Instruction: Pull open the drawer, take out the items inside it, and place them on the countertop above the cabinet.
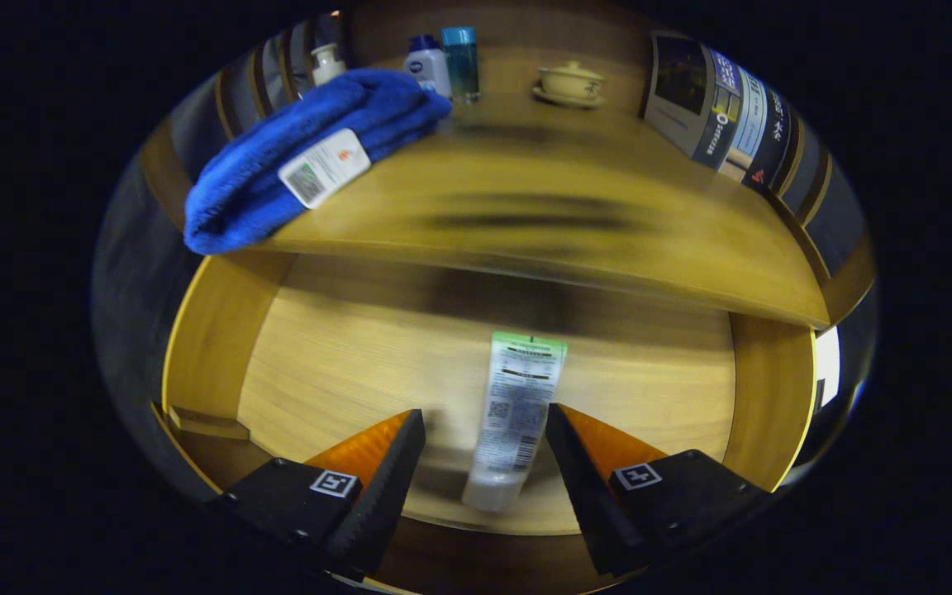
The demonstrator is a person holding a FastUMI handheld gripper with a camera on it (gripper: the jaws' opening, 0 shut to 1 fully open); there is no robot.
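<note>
Wooden countertop (pixel 575 223) spans above the open drawer (pixel 319 347); on it, from the left, I see a folded blue towel (pixel 278 165) with a white tag too blurred to read, two small bottles (pixel 443 66) and a lidded cup (pixel 571 83). Below it, a white tube (pixel 513 413) with a green end lies in the drawer, its print illegible, between my gripper's (pixel 484 438) spread fingers, untouched.

Serrated claw (pixel 484 417); square tag markers

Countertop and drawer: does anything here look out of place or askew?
The blue towel hangs over the countertop's front corner, above the open drawer. The tube lies flat between the open jaws of the gripper.
</note>
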